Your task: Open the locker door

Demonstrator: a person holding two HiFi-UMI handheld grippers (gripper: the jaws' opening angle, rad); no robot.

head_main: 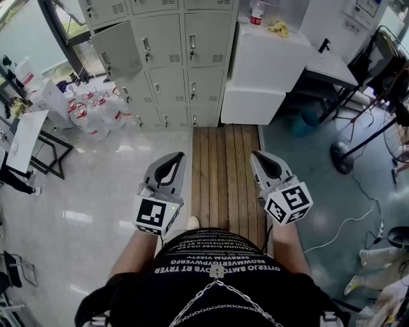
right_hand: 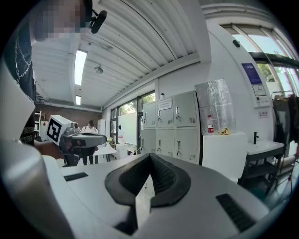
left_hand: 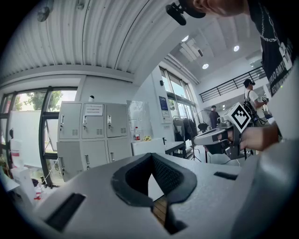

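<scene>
- Lockers (head_main: pixel 167 60): grey bank of small handled doors, ahead of you across the room, well apart from both grippers. One door in the left column (head_main: pixel 118 50) looks angled outward; the doors in the other columns sit flush.
- Left gripper (head_main: pixel 172 157): in your left hand, aimed level toward the lockers, jaws together, nothing between them.
- Right gripper (head_main: pixel 261 157): in your right hand, beside the left one and apart from it, jaws closed and empty.
- Wooden floor strip (head_main: pixel 227 172): planked, running from your feet toward the lockers, between the two grippers.
- White cabinet (head_main: pixel 262 67): just right of the lockers; a red-labelled bottle (head_main: pixel 257 13) and a yellow item (head_main: pixel 278 27) on top.
- Water jugs (head_main: pixel 96 115): cluster on the floor, left of the lockers.
</scene>
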